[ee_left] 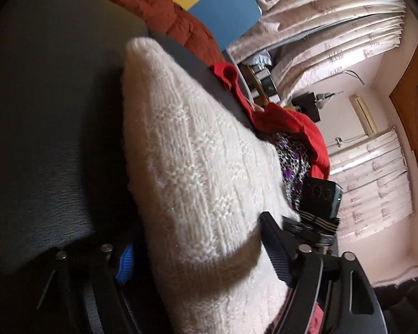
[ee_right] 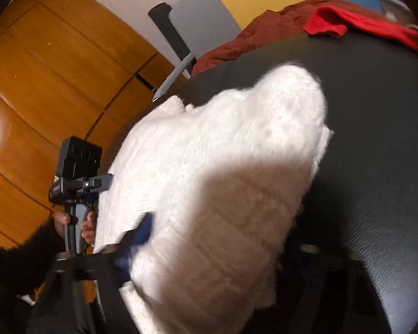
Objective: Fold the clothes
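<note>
White knit sweater (ee_right: 217,172) draped over right tongs (ee_right: 209,250), dark tabletop (ee_right: 376,139) beneath, left tongs (ee_right: 103,183) at sweater's edge, red garment (ee_right: 348,25) beyond

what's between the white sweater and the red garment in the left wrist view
A leopard-print cloth with purple patches lies between the white sweater and the red garment, seen in the left wrist view.

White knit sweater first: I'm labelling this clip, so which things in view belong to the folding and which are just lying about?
In the job:
white knit sweater
left gripper, shut on it
right gripper, shut on it
black table

Lying about:
red garment
leopard-print garment
rust quilted jacket
</note>
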The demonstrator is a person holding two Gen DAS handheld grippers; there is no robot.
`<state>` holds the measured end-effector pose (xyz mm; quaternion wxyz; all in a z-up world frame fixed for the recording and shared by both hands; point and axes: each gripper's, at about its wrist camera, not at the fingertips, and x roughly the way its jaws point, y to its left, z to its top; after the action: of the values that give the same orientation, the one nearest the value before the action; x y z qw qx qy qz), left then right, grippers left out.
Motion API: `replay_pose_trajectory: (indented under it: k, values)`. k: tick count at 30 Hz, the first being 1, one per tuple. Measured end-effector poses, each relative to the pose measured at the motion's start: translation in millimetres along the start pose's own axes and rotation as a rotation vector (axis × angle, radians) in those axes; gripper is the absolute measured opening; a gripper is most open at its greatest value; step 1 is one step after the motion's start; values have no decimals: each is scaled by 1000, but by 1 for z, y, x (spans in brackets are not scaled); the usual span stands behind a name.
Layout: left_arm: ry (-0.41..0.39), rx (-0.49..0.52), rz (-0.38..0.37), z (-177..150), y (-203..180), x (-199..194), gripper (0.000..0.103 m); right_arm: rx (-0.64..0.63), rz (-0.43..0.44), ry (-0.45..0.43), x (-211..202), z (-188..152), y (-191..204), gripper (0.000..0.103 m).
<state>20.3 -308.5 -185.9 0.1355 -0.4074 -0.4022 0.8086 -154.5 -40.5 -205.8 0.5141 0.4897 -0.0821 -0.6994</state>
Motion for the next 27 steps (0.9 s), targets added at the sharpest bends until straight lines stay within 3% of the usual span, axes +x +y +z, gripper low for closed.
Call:
replay_pose_trajectory:
  k: [5, 11, 15, 20, 27]
  values:
    - [-33, -23, 36, -20, -4, -17, 59, 4, 39, 35, 5, 9, -6, 53]
    - [-72, -50, 79, -43, -9, -36, 56, -57, 121, 98, 40, 28, 17, 48]
    - [-205, -120, 132, -92, -3, -99, 55, -156, 193, 172, 90, 35, 62, 45]
    - [-363, -188, 190, -147, 9, -190, 55, -297, 315, 284, 169, 36, 155, 42]
    - [-596, -298, 333, -224, 47, -325, 55, -550, 490, 446, 300, 34, 341, 42]
